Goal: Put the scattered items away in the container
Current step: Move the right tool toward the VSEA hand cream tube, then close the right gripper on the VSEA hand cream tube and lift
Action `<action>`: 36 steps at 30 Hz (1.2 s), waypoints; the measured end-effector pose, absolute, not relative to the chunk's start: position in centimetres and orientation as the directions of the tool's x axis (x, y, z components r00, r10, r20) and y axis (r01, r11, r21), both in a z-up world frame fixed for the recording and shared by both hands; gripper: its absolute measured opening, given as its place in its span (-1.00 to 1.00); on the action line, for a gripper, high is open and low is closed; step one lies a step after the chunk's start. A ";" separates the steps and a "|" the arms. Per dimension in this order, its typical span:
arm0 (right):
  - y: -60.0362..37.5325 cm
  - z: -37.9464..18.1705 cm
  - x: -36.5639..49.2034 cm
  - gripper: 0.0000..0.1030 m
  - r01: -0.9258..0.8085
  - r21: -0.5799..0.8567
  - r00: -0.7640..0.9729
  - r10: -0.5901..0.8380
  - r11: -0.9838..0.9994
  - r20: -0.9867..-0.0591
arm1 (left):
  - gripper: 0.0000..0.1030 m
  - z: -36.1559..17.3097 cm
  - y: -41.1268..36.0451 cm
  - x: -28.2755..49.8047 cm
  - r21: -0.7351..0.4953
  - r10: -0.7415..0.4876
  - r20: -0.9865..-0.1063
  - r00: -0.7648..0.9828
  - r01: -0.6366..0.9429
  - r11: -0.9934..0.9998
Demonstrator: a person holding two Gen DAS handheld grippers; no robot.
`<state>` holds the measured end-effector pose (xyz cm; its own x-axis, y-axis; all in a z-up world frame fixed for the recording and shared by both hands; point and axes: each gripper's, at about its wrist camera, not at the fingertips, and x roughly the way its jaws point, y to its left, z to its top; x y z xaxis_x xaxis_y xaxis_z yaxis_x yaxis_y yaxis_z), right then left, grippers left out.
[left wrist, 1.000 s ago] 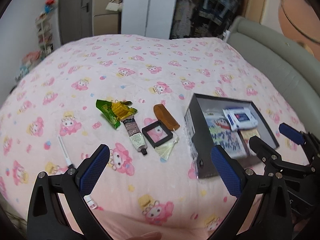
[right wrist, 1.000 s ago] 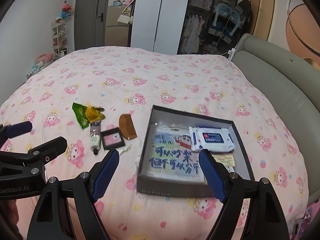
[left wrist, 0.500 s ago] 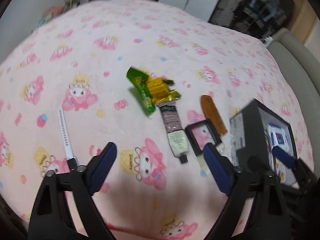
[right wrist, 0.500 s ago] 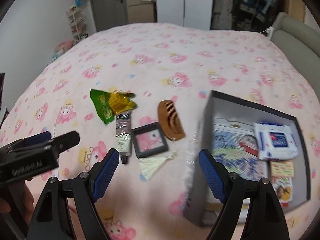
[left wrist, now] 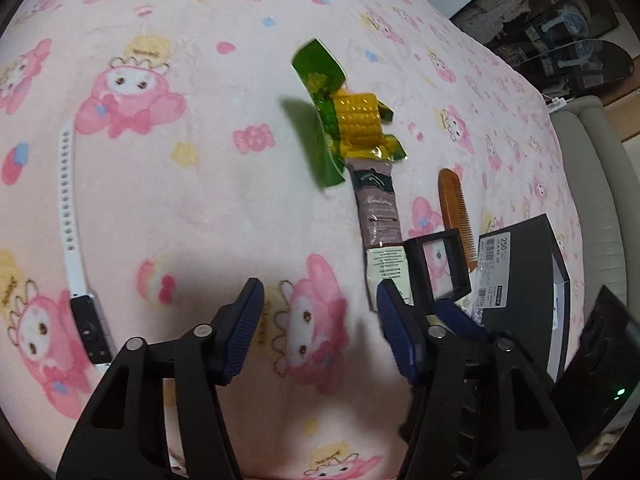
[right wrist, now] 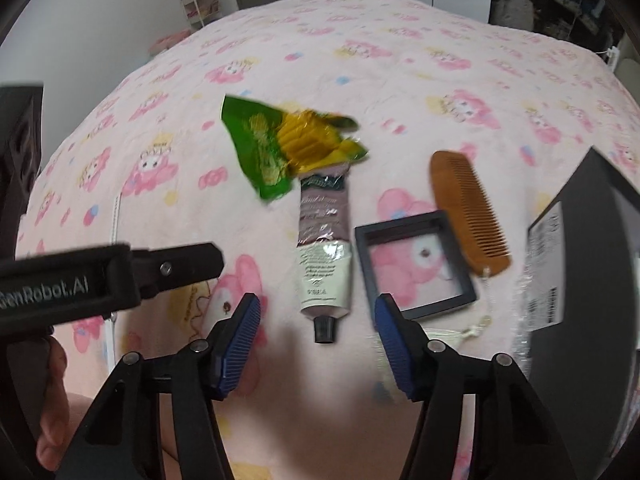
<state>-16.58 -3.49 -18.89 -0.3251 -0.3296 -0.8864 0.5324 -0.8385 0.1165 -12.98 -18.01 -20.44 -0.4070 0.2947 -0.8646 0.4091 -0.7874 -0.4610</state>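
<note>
Container: one black box (right wrist: 576, 276) at the 3 o'clock edge of the right wrist view, standing on the pink blanket (right wrist: 400, 60); its inside is hidden here.
Scattered items: five in a cluster just beside the box, none inside it.
Snack packet (right wrist: 288, 148): one, green and yellow, at 12 o'clock, overlapping the flat end of the tube.
Tube (right wrist: 324, 248): one, cap toward the tongs.
Frame (right wrist: 416, 264): one, black and square, between tube and box.
Comb (right wrist: 468, 208): one, wooden, its lower end lying over the frame's corner.
White strap (left wrist: 70, 216): one, well apart at 9 o'clock in the left wrist view.
Right gripper (right wrist: 318, 344): spread wide, empty, the tube's cap between its tips.
Left gripper (left wrist: 320, 328): spread wide, empty, over bare blanket near the tube.
</note>
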 end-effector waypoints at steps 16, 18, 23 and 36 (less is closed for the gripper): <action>-3.2 -22.2 -19.4 -0.42 0.487 0.247 -0.222 -0.392 -0.838 -0.893 | 0.11 -21.0 -17.3 -13.7 -0.416 0.270 -0.888 -0.371 0.401 -0.816; -2.7 -22.1 -19.0 -0.42 0.479 0.257 -0.220 -0.398 -0.839 -0.891 | 0.11 -21.0 -16.9 -13.6 -0.430 0.287 -0.882 -0.374 0.392 -0.813; -1.4 -20.9 -16.8 -0.42 0.474 0.262 -0.228 -0.404 -0.841 -0.886 | -0.01 -20.8 -14.9 -13.1 -0.446 0.317 -0.873 -0.371 0.345 -0.825; 6.6 -21.5 -7.3 -0.42 0.478 0.266 -0.129 -0.366 -0.837 -0.922 | -0.02 -21.8 -8.2 -10.7 -0.428 0.350 -0.890 -0.293 0.270 -0.862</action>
<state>-7.26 6.60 -21.52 -0.1291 -0.3663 -0.9215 0.4776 -0.8374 0.2659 -10.68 -8.22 -21.77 -0.2927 0.3503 -0.8897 0.2700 -0.8624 -0.4283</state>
